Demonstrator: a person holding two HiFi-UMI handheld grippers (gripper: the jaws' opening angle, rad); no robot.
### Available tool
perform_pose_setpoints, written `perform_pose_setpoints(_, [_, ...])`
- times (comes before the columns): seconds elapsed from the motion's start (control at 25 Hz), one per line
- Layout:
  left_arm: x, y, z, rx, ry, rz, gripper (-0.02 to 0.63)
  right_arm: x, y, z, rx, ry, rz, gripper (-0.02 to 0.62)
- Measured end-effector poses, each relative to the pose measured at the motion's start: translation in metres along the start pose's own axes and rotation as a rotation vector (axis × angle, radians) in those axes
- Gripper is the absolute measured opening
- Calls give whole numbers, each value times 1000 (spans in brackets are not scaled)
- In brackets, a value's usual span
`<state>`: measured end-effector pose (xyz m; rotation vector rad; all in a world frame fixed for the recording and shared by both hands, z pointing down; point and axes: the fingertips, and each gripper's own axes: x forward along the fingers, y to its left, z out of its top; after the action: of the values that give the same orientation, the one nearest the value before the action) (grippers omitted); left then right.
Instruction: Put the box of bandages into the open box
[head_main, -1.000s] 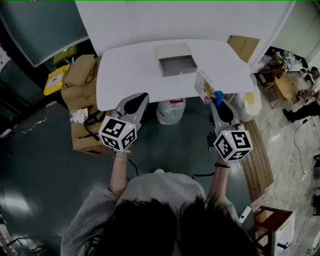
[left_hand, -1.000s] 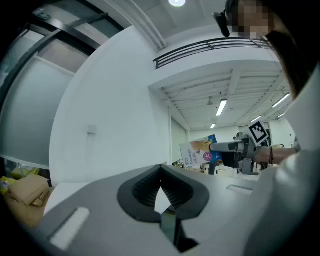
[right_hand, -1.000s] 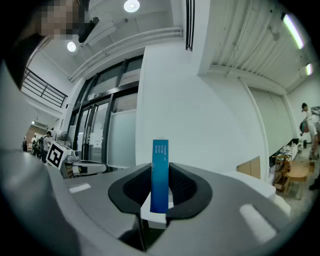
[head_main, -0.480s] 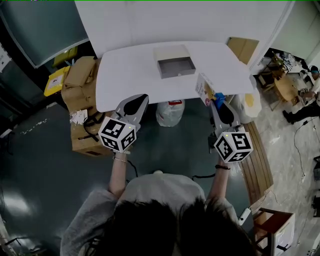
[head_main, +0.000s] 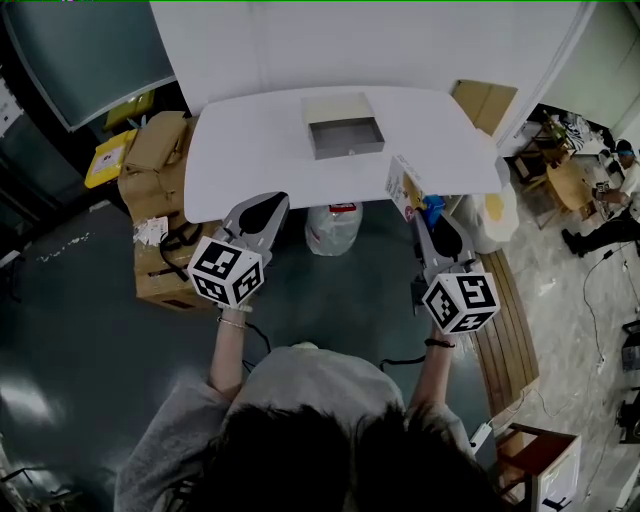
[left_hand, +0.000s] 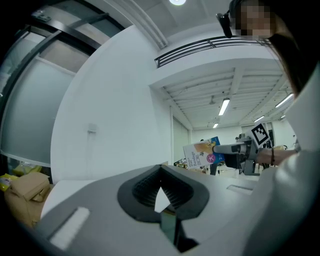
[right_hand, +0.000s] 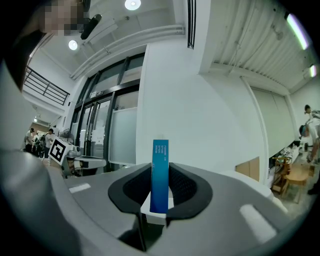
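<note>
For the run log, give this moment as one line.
right gripper: shut on bandage box | left gripper: shut | open box: on table

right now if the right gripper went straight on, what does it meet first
Probably the white panel behind the table; the right gripper, holding the bandage box, seems to pass above it, right of the open box.

Glossy card bandage box (head_main: 404, 186), matt cardboard open box (head_main: 346, 148), smooth white tbl (head_main: 245, 150).

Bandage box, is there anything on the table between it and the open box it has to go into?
Nothing visible does. The bandage box, clamped in the right gripper, is at the near right edge of the table, and only bare white tabletop lies between it and the open box.
</note>
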<state>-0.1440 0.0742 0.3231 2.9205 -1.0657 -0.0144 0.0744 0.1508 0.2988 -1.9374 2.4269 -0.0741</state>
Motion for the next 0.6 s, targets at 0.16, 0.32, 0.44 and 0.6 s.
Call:
perform_pose_setpoints(0.16, [4, -7, -1, -7, 4, 0, -5, 1, -6, 2, 11, 4, 7, 100])
perform_pose_setpoints(0.32, [6, -7, -7, -14, 24, 1, -5, 5, -6, -4, 33, 3, 24, 100])
perform_pose_setpoints(0.44, [12, -5, -10, -15, 28, -5, -5, 12, -9, -8, 46, 9, 21, 100])
perform_pose_setpoints(0.6, [28, 7, -13, -29, 25, -15, -5, 31, -15, -10, 51, 14, 16, 100])
